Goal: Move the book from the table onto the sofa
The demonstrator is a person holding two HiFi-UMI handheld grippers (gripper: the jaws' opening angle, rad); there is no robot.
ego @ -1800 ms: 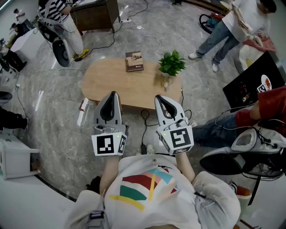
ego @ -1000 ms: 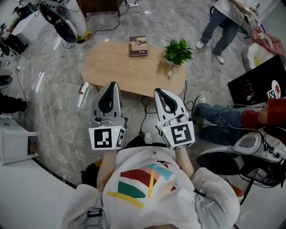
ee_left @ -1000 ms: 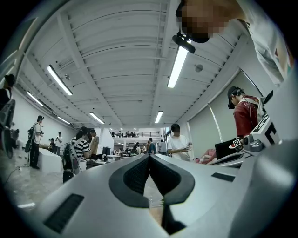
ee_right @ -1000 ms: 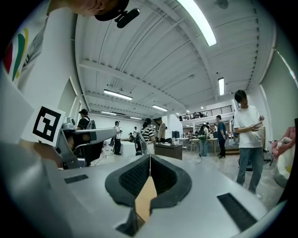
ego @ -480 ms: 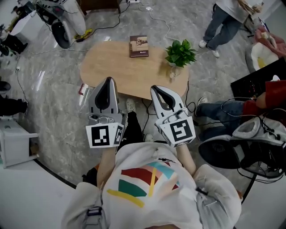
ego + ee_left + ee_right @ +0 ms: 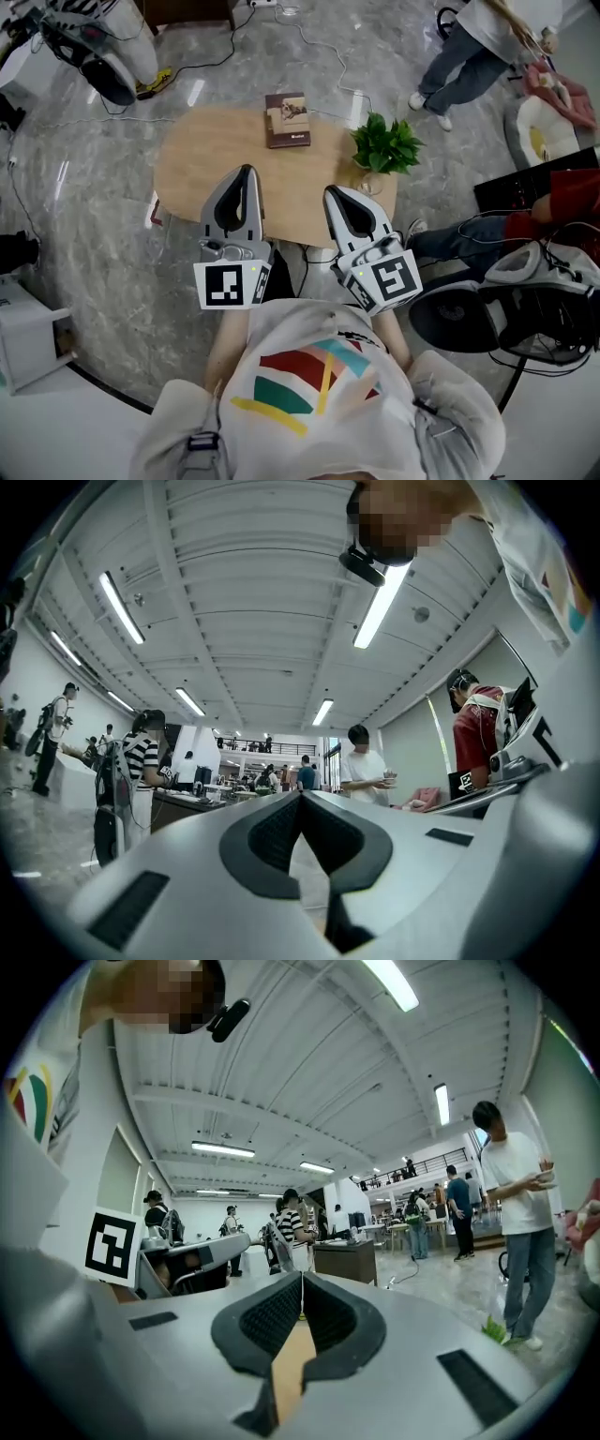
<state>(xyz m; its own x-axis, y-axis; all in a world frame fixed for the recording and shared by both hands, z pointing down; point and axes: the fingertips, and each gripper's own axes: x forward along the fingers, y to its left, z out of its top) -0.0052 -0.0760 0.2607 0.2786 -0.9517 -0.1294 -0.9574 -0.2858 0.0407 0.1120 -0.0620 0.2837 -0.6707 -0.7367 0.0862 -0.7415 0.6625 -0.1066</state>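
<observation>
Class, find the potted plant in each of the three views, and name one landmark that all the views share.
Head view: the potted plant stands on the right end of the table.
Left gripper view: not in it.
Right gripper view: only its leaves show, low on the right.
Shared landmark: the person in the white top, standing right of centre in both gripper views.

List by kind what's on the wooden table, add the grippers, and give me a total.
Book: 1
Potted plant: 1
Grippers: 2, the left gripper and the right gripper
Total: 4
</observation>
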